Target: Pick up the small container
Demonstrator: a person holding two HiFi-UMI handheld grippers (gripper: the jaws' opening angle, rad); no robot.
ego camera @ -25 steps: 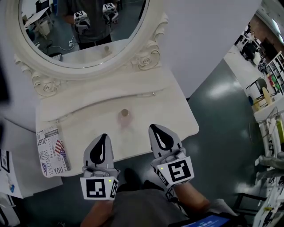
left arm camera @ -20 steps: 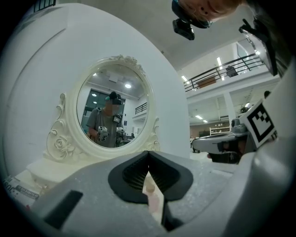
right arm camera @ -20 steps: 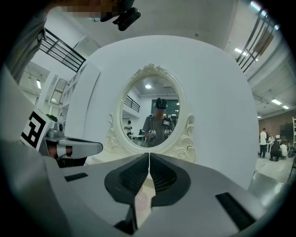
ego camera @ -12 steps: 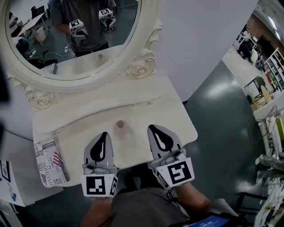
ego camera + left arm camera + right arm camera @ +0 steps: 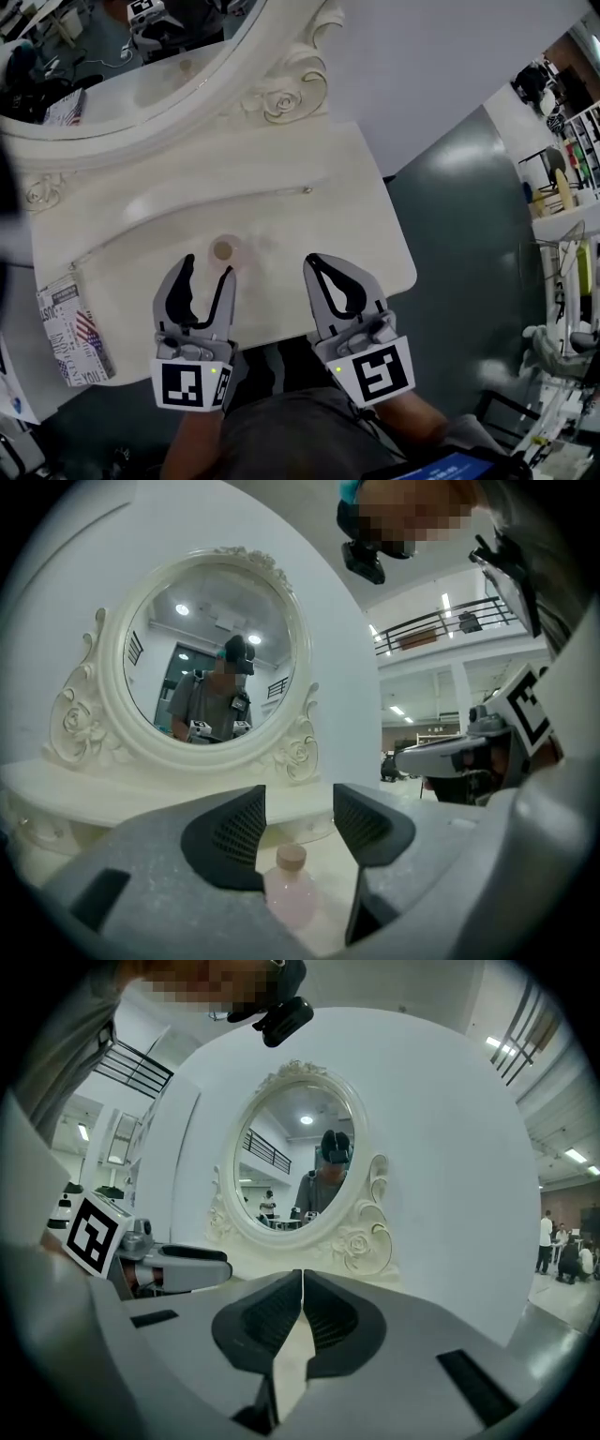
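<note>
Pink, tan-capped small container (image 5: 223,251) upright on vanity top (image 5: 319,220), just ahead of left gripper (image 5: 206,269), towards its inner fingertip; jaws just opened wide, nothing between them yet. Right gripper (image 5: 313,262) farther from container, jaws pressed together, empty.

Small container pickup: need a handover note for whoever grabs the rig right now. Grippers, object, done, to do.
Left gripper: open, its jaws have just been opening, nothing gripped. The small container stands upright on the vanity table just ahead, lined up with the gap; the pads are not on it.
Right gripper: shut, empty, over the table to the container's right.
Done: approach and jaw opening.
To do: Left gripper forward around the container, close, lift.
</note>
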